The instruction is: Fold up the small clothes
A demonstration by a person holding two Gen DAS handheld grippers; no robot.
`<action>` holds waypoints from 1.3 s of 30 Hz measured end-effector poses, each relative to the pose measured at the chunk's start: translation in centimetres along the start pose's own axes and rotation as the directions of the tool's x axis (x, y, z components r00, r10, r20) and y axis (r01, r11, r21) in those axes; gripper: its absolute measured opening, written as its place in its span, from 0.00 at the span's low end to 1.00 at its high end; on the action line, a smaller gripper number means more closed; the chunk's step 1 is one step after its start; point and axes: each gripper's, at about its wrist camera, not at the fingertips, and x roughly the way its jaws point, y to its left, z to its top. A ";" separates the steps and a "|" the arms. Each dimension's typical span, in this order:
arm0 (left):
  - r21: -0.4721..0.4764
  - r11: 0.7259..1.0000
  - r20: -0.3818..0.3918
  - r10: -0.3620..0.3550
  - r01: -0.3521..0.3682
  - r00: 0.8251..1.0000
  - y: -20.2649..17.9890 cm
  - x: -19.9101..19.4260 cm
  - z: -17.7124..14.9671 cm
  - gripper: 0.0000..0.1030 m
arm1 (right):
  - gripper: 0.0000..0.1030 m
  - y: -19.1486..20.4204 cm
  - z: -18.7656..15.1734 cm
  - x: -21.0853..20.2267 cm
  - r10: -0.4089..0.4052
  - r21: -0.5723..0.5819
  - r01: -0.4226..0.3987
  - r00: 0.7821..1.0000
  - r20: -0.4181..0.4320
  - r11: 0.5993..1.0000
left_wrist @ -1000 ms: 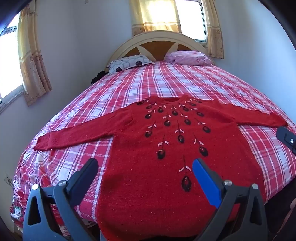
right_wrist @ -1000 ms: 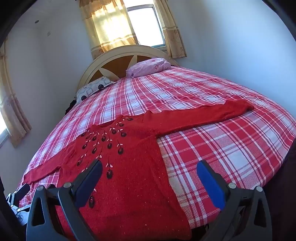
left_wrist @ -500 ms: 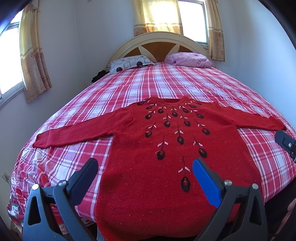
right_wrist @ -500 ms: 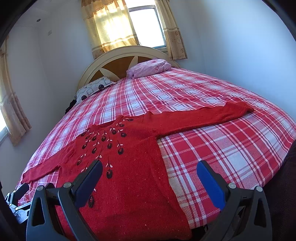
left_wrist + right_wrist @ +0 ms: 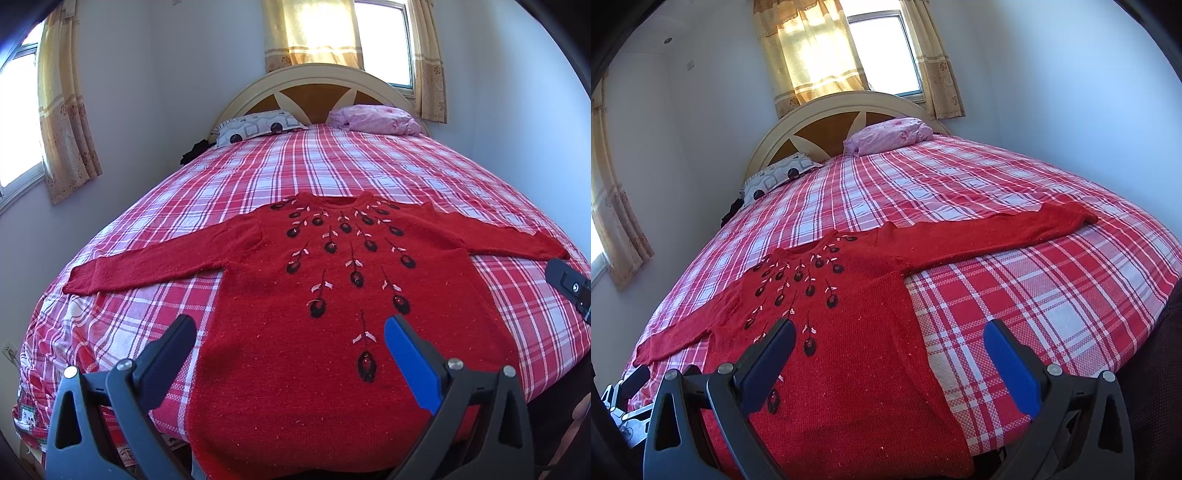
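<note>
Not much has changed in the last second: both cameras have lifted or tipped back a touch, so you see more of the room, and the red sweater (image 5: 332, 325) hasn't budged. My read is you're still lining up, with no fold started.

The sweater lies flat and face up on the bed (image 5: 332, 166), sleeves spread out to both sides, hem hanging at the near edge right under you.

Your left gripper (image 5: 290, 341) has its jaws wide apart and nothing in them. Same with the right gripper (image 5: 890, 345), gaping and empty over the sweater's right side.

The bedspread is red and white plaid, pretty smooth. Up at the arched headboard (image 5: 317, 88) sit a patterned pillow (image 5: 258, 125) and a pink pillow (image 5: 376, 118). Sunlit windows with yellow curtains (image 5: 310, 33), pale walls.
</note>
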 end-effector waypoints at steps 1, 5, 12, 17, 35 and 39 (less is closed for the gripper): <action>0.000 1.000 -0.001 0.000 0.000 1.000 0.1 0.0 0.0 1.00 | 0.99 0.0 0.0 0.0 -0.001 0.000 0.001 1.000 0.000 1.000; 0.000 1.000 -0.002 0.001 -0.001 1.000 0.0 0.0 0.0 1.00 | 0.99 0.1 -0.1 0.0 -0.002 0.000 0.002 1.000 0.002 1.000; -0.003 1.000 -0.004 0.000 0.000 1.000 -0.3 -0.1 0.0 1.00 | 0.99 0.1 -0.1 0.1 -0.001 0.000 0.001 1.000 0.000 1.000; -0.002 1.000 -0.006 0.000 0.000 1.000 -0.4 0.0 -0.1 1.00 | 0.99 0.1 -0.1 0.1 -0.001 0.002 0.001 1.000 -0.005 1.000; -0.012 1.000 -0.023 -0.007 0.007 1.000 -0.2 0.5 -0.3 1.00 | 0.99 -0.1 -0.1 0.3 0.000 0.004 0.000 1.000 -0.009 1.000; -0.013 1.000 -0.029 -0.006 0.006 1.000 -0.2 0.6 -0.4 1.00 | 0.99 -0.2 -0.2 0.4 -0.001 0.006 0.001 1.000 -0.014 1.000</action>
